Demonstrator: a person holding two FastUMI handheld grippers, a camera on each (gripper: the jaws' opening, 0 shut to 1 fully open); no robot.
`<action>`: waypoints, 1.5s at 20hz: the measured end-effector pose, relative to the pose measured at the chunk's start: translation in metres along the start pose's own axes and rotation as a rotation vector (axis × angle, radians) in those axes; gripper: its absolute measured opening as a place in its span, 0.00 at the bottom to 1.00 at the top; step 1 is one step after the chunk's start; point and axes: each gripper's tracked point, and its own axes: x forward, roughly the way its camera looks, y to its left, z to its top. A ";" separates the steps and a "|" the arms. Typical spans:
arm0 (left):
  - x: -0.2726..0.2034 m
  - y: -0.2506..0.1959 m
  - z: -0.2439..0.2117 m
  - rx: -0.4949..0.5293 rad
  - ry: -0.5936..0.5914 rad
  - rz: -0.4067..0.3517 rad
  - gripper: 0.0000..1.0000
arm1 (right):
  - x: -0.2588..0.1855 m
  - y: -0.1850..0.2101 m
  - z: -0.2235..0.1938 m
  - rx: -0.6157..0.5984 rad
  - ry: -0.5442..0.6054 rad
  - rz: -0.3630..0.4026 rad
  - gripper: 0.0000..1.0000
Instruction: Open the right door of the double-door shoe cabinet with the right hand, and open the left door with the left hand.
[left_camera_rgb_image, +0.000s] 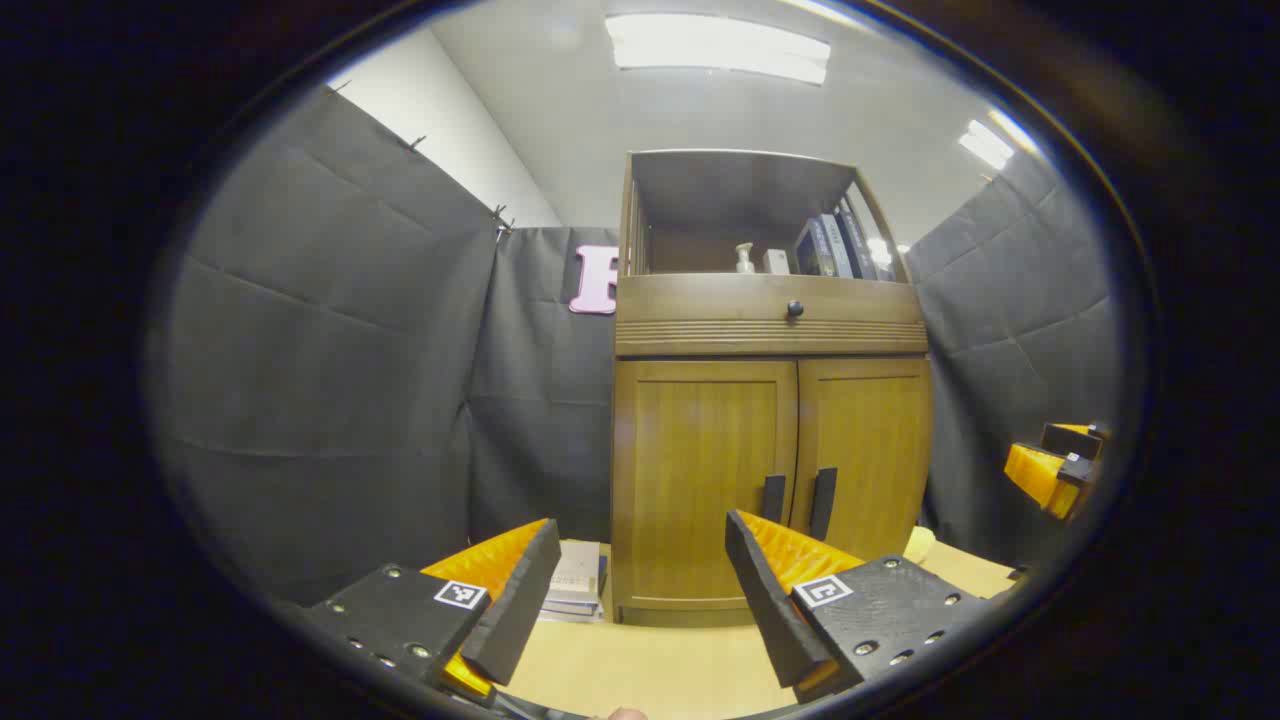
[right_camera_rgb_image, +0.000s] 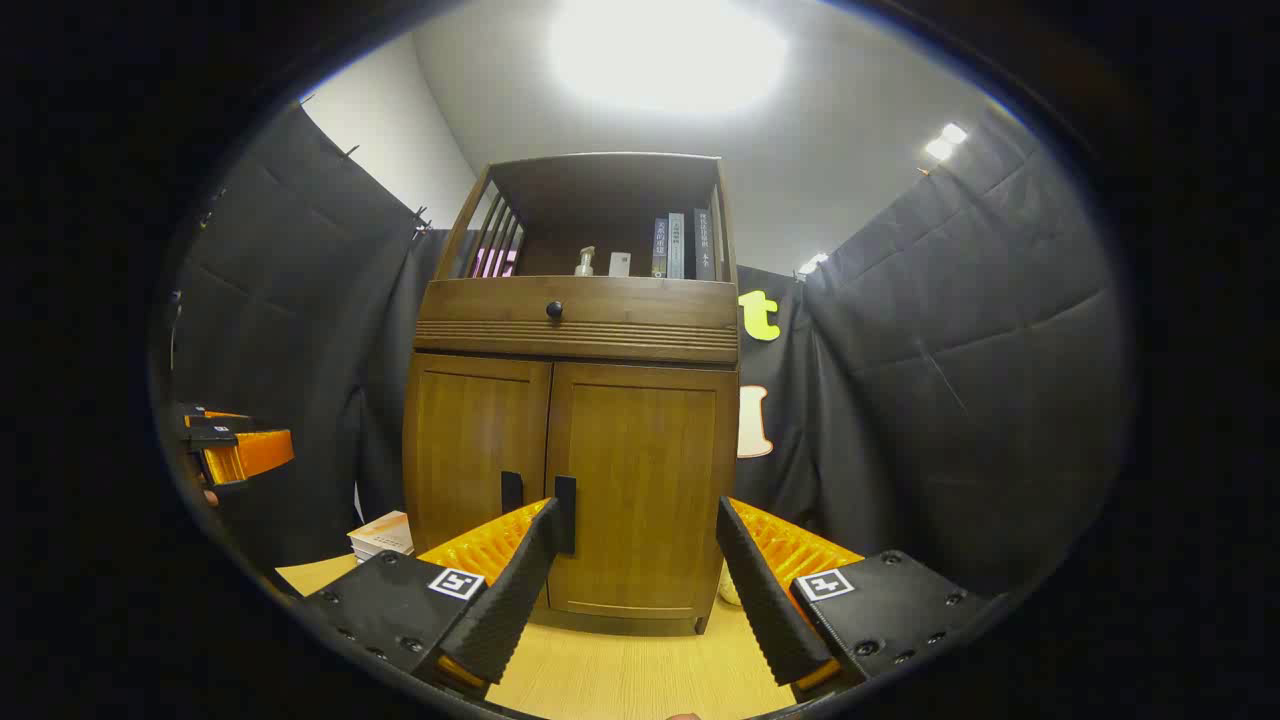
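Before the closed shoe cabinet (left_camera_rgb_image: 770, 440), left tool (left_camera_rgb_image: 640, 580) and right tool (right_camera_rgb_image: 635, 570) gape wide, holding nothing.

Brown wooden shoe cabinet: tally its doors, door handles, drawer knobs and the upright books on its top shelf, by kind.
Closed doors: 2
Dark vertical door handles: 2
Round dark drawer knob: 1
Upright books: 3
Total: 8

You have bare worktop (left_camera_rgb_image: 640, 670) between you and the cabinet doors (left_camera_rgb_image: 770, 470). A book stack (left_camera_rgb_image: 578, 590) lies left of the cabinet.
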 end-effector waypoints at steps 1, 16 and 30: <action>0.001 0.003 0.000 0.002 -0.001 0.001 0.96 | 0.000 -0.001 -0.001 0.000 0.002 -0.001 0.97; -0.005 0.003 -0.002 0.009 -0.016 0.023 0.96 | 0.005 -0.011 -0.007 0.026 0.004 -0.014 0.97; -0.014 0.016 0.010 0.021 -0.024 0.119 0.96 | 0.060 0.004 -0.003 0.058 -0.026 0.048 0.97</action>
